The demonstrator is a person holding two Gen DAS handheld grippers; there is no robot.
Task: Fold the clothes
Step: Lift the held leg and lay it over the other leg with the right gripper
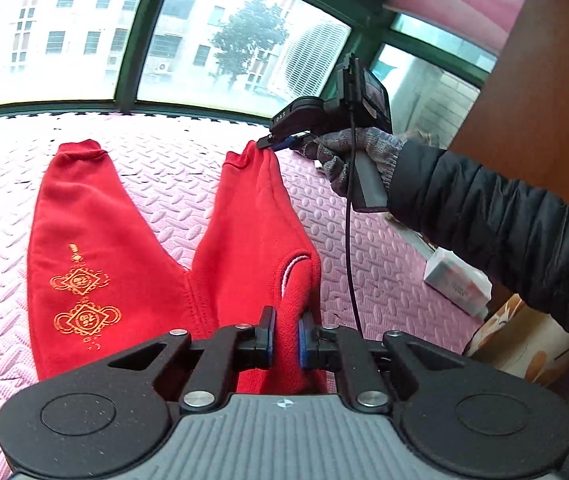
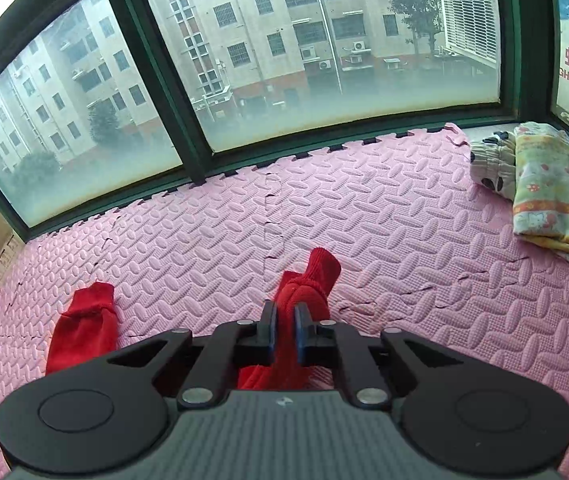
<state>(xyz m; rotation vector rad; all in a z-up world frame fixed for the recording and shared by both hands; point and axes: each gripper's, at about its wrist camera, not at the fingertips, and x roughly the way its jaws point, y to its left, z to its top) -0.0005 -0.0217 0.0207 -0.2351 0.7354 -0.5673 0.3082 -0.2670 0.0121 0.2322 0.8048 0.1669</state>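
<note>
Left wrist: gloved right hand [image 1: 348,160] level above red trousers [image 1: 96,240].

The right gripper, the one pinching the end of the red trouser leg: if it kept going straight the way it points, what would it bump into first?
Most likely the pink foam mat. The right gripper, shut on the red trousers, points downward, with bare mat ahead before the window. Depth is hard to judge.

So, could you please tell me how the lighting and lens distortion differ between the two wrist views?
Left wrist view: the window is blown out white and its frame bows strongly, while the red trousers stay sharp. Right wrist view: daylight is softer, the buildings read clearly through hazy lower glass, and the pink mat curves.
</note>
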